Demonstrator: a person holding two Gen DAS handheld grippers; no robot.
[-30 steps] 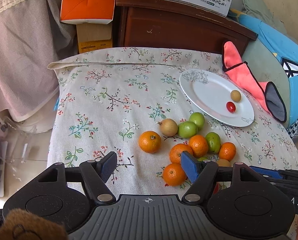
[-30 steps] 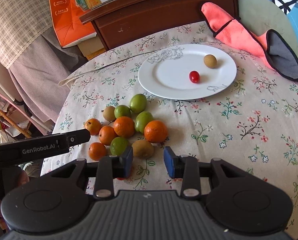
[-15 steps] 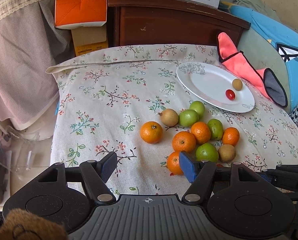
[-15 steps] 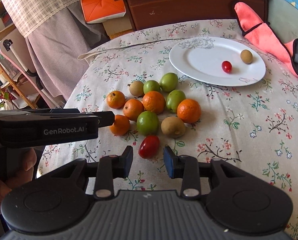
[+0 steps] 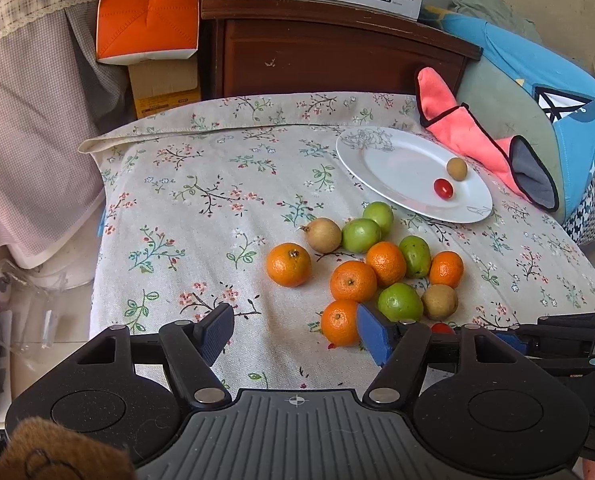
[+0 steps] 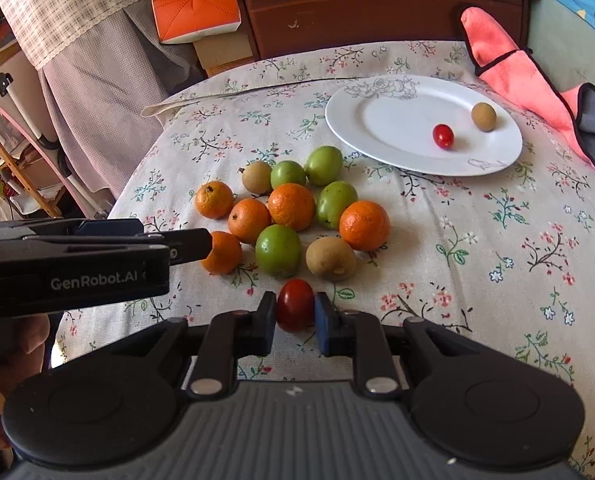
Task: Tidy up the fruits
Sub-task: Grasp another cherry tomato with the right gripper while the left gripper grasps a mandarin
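You are pinching the red cherry tomato (image 6: pixel 295 306) between the two pads of your right tool (image 6: pixel 295 312), at the near edge of the fruit pile on the flowered cloth (image 6: pixel 477 240). It is resting low on the cloth, and the pads are pressing on its two sides about the middle of its belly. Judging by its look, it is light, smooth-skinned and soft: it is likely to squirt out if you squeeze hard, and to split if you squeeze harder. You are probably best keeping the hold across the widest part, with only enough pressure to carry it.

Just beyond it, a brown fruit (image 6: pixel 330 258) and a green fruit (image 6: pixel 278 250) are sitting close, so a straight lift is looking safer than a drag. The oranges (image 6: pixel 291 206) behind them are firmer and rounder, and would likely need a wider bite.

Your left tool (image 5: pixel 293 334) is hovering with its jaws apart and nothing between them, its right pad just beside the nearest orange (image 5: pixel 339 322).

Farther off, the white plate (image 6: pixel 377 120) is already holding another cherry tomato (image 6: pixel 443 136) and a small brown fruit (image 6: pixel 483 117), well clear of the pile.
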